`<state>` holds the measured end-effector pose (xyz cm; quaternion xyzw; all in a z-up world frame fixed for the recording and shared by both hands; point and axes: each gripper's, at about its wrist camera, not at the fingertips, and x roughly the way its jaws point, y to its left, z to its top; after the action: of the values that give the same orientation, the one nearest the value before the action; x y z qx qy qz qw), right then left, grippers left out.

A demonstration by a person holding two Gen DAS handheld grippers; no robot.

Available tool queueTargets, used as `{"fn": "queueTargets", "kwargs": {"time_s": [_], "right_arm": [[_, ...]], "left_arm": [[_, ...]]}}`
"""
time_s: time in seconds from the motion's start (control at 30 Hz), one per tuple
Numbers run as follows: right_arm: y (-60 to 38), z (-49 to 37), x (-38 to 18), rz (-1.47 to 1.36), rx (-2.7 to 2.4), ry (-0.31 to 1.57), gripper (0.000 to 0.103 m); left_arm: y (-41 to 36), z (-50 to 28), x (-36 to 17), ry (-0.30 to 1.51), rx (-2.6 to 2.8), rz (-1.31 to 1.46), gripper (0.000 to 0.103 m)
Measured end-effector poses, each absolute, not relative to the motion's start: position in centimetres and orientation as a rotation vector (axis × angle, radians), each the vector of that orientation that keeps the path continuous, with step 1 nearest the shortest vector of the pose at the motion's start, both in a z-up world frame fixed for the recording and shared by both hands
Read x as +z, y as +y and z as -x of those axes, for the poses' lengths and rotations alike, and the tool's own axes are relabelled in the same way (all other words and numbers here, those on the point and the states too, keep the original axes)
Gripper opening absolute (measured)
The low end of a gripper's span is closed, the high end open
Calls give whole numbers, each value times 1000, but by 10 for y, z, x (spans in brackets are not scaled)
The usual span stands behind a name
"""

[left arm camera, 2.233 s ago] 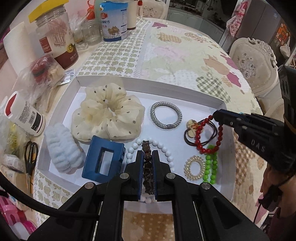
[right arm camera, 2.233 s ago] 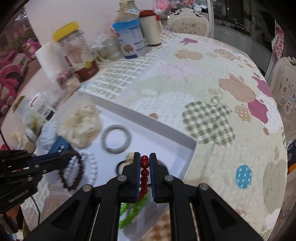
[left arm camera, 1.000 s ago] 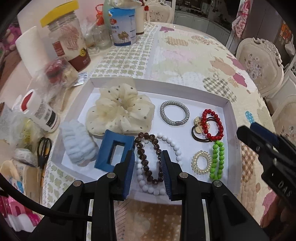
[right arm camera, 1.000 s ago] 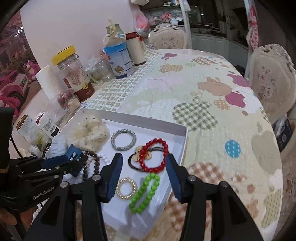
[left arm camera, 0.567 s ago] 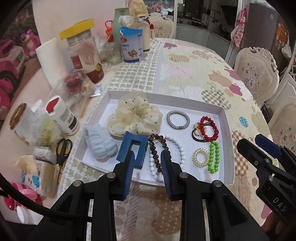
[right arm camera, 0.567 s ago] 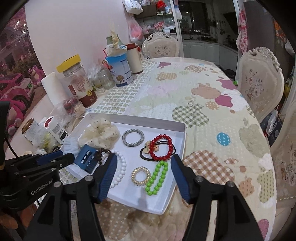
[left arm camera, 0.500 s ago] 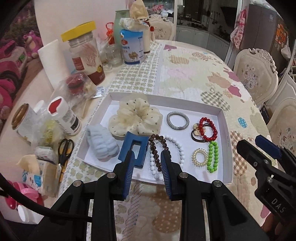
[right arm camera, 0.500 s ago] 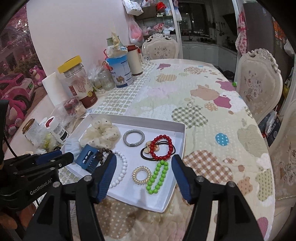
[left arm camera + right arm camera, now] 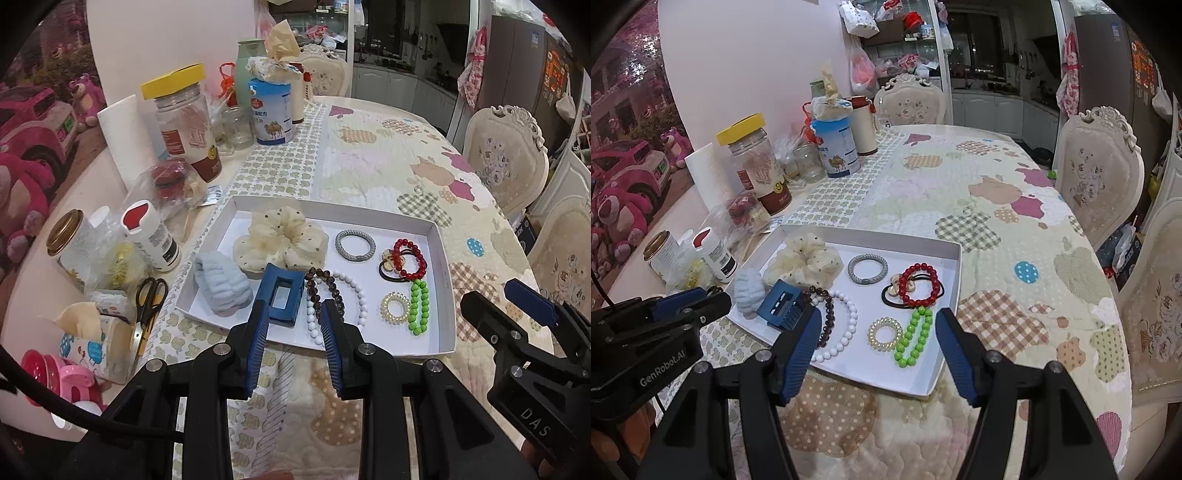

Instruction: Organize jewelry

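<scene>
A white tray [image 9: 445, 291] [image 9: 955, 273] on the table holds the jewelry: a cream scrunchie [image 9: 282, 240], a light blue scrunchie [image 9: 221, 286], a blue hair claw [image 9: 280, 295], brown beads [image 9: 325, 284], white beads [image 9: 354, 295], a grey band [image 9: 354, 245], red beads [image 9: 410, 258] [image 9: 919, 284], green beads [image 9: 417, 306] [image 9: 912, 338] and a gold coil tie [image 9: 395, 306]. My left gripper [image 9: 293, 314] is open and empty, held above the tray's near edge. My right gripper [image 9: 877, 321] is open wide and empty, above the tray's near right corner.
Jars, a paper towel roll [image 9: 125, 144], a blue tin [image 9: 271, 110], a white bottle [image 9: 149, 236] and scissors [image 9: 147, 299] crowd the table's left side. Chairs [image 9: 506, 158] stand at the right. The patterned tablecloth [image 9: 997, 206] stretches beyond the tray.
Both grippers let go of their bead bracelets into the tray, opened, and pulled back up and away from it. The brown and red beads now lie in the tray.
</scene>
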<state>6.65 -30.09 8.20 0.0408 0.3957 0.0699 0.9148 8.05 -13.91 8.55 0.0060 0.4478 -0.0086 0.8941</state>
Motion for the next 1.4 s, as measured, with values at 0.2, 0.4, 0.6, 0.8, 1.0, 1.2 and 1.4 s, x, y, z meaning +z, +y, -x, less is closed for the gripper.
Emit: {"fn": "queueTargets", "kwargs": {"time_s": [0.2,0.4,0.6,0.8,1.0,1.2,1.4], "right_arm": [[-301,-62,83,-91,134,816,68],[-300,-60,83,-89,124,823,69],[-301,-60,83,-85,118,823,69],[-304,-61,82,-97,116,830,69],[-305,-61,80,-98,119,835,69],[-305,-62,79,-96,122,839,69],[-302,-65,79,-87,130,843,69]], "left_arm": [[-138,-75,90,916,-13,-9,19],[-138,-74,91,915,-11,-9,19],[-139,-71,94,907,-9,-13,19],[-140,-71,95,907,-6,-20,19],[-142,-73,94,913,-5,-23,19],[-142,-76,92,916,-2,-25,19],[-141,-77,92,916,-2,-25,19]]}}
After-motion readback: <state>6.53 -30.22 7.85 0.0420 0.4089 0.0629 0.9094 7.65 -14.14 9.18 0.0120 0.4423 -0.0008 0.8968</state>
